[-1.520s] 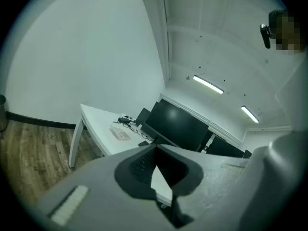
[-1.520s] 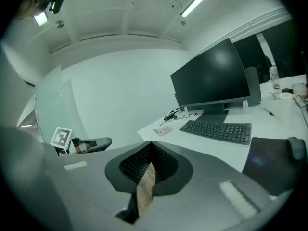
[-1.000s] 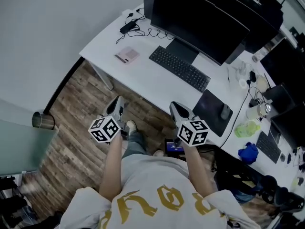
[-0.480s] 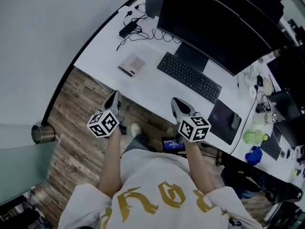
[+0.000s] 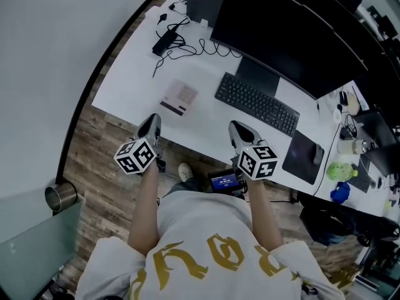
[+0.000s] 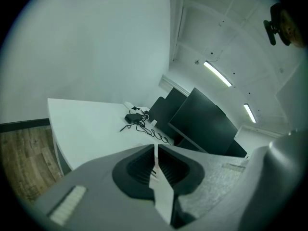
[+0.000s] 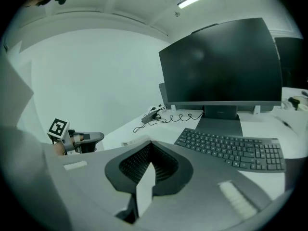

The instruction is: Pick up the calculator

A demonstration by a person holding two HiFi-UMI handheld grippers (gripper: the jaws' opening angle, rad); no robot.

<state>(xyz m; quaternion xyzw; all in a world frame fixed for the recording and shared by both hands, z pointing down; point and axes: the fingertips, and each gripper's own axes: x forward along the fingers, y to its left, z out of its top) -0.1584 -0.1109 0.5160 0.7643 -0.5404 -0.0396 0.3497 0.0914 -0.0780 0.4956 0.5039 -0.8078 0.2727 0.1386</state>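
On the near part of the desk (image 5: 134, 80) the calculator (image 5: 180, 97) lies flat, by itself, with bare white top all round it. It sits just beyond the left gripper (image 5: 150, 125) and is well apart from anything else. The keyboard (image 5: 256, 103) is to its right, and the adapter (image 5: 165, 42) with its looped cable (image 5: 200, 47) lies farther back toward the monitor (image 5: 287, 30).

Both grippers hover at the desk's front edge, over the floor. The left gripper's own view shows its jaws pressed together with nothing between them. The right gripper (image 5: 237, 130) has its jaws shut and empty too.

The first risk is likely the simplest one: reaching in with the jaws shut would only shove the calculator across the smooth top. They need to part before they come down.

The second risk comes from its shape. It looks thin and lies flush with the desk, so a jaw has little edge to get under. A pinch from straight above may skid it away, or catch one corner so that it swings and drops. Coming in low along a long side seems safer.

The third risk is overshoot. A push toward the back could carry it into the cable. A push sideways to the left could take it toward the curved edge and off onto the floor.
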